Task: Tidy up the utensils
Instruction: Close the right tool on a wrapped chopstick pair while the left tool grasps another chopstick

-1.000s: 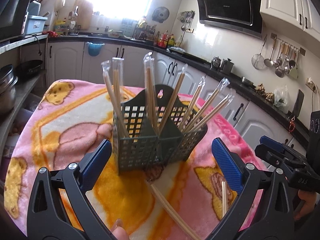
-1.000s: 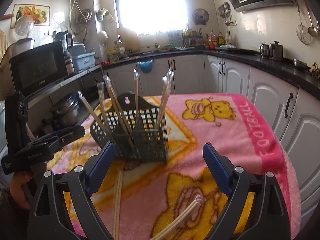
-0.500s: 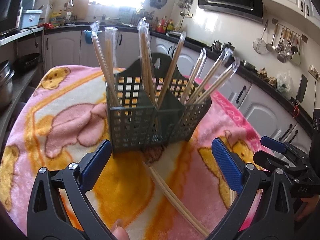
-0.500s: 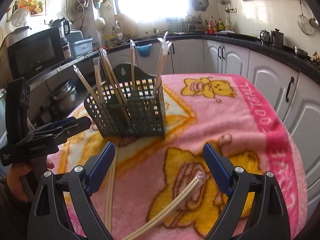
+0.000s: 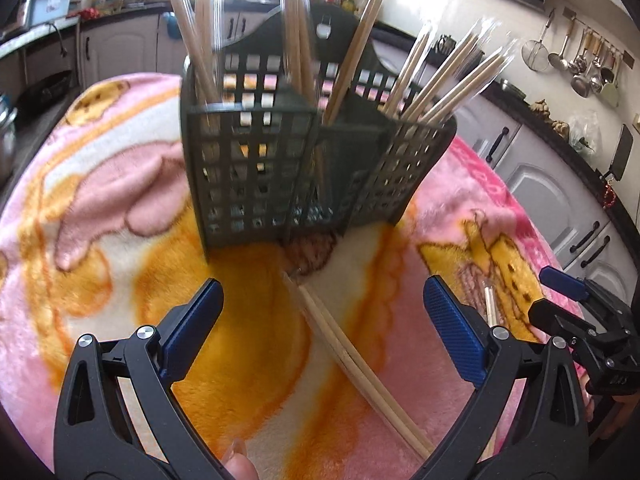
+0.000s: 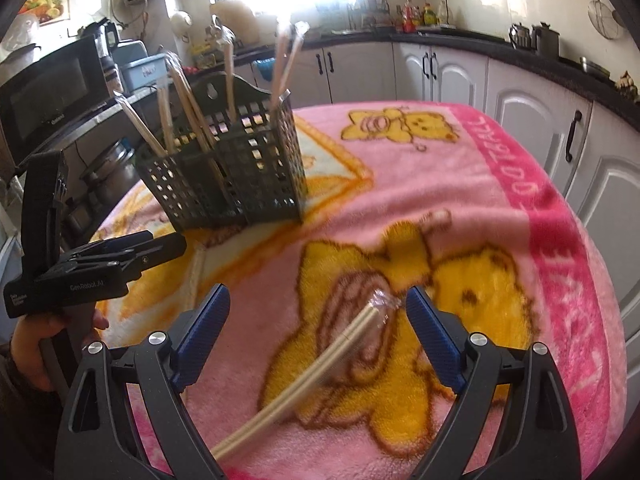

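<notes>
A dark green slotted utensil basket [image 5: 296,172] stands on the pink blanket [image 5: 100,200] and holds several pairs of wrapped chopsticks upright. It also shows in the right wrist view [image 6: 232,184]. My left gripper [image 5: 320,312] is open, low over a loose wrapped chopstick pair [image 5: 360,368] lying in front of the basket. My right gripper [image 6: 316,320] is open, with another wrapped chopstick pair [image 6: 320,376] lying on the blanket between its fingers. That pair's tip shows in the left wrist view [image 5: 491,308].
The blanket covers a round table [image 6: 580,320]. White cabinets [image 6: 520,92] and a dark counter curve around behind it. A microwave [image 6: 44,92] and pots sit on the left. Each gripper shows in the other's view: the left [image 6: 100,268], the right [image 5: 580,320].
Both grippers have come down and forward toward the blanket. The basket looms larger in the left view. The chopstick pair now lies between the right fingers.
</notes>
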Demonstrator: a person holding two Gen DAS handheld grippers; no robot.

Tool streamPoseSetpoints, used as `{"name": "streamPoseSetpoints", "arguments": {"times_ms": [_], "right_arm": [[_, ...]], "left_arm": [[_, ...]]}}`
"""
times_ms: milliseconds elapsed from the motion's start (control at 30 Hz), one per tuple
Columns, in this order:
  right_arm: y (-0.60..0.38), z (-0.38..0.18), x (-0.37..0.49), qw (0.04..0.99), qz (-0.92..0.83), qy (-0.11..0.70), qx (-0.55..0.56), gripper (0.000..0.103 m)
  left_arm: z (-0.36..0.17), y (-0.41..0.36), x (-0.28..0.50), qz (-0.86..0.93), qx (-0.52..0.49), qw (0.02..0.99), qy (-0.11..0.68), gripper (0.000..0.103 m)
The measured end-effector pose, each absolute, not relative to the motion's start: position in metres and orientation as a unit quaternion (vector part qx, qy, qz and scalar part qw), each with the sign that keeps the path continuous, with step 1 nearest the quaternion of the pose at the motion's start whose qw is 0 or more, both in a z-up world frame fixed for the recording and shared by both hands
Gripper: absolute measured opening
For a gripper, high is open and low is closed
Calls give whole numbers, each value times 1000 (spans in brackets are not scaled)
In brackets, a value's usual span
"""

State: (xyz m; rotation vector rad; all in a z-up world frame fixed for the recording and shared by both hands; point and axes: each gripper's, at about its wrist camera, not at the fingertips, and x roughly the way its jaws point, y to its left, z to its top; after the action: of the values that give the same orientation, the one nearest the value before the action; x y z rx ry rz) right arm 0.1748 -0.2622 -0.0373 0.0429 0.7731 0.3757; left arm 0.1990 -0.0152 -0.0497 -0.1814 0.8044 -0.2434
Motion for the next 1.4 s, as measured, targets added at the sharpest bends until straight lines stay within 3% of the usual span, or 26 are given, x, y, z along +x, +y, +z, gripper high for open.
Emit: {"name": "streamPoseSetpoints", "arguments": {"times_ms": [233, 367, 700, 933, 1133, 1400], "right_arm": [[-273, -54, 187, 898, 168, 405, 40, 87], [-275, -61, 197, 890, 168, 422, 51, 83], [-279, -80, 225, 867, 152, 466, 87, 58], [-282, -81, 228, 873, 136, 463, 74, 31], [-286, -82, 228, 874, 138, 458, 83, 16], [-278, -80, 224, 872, 162, 452, 92, 8]], "left_arm": [[-62, -14, 210, -127, -109, 895, 413, 92], [-70, -16, 217, -135, -124, 886, 426, 81], [-76, -15, 230, -123, -130, 881, 438, 63], [-77, -13, 233, -106, -118, 885, 437, 44], [-79, -5, 233, -93, -116, 888, 436, 27], [-79, 6, 233, -92, -124, 887, 436, 16]]}}
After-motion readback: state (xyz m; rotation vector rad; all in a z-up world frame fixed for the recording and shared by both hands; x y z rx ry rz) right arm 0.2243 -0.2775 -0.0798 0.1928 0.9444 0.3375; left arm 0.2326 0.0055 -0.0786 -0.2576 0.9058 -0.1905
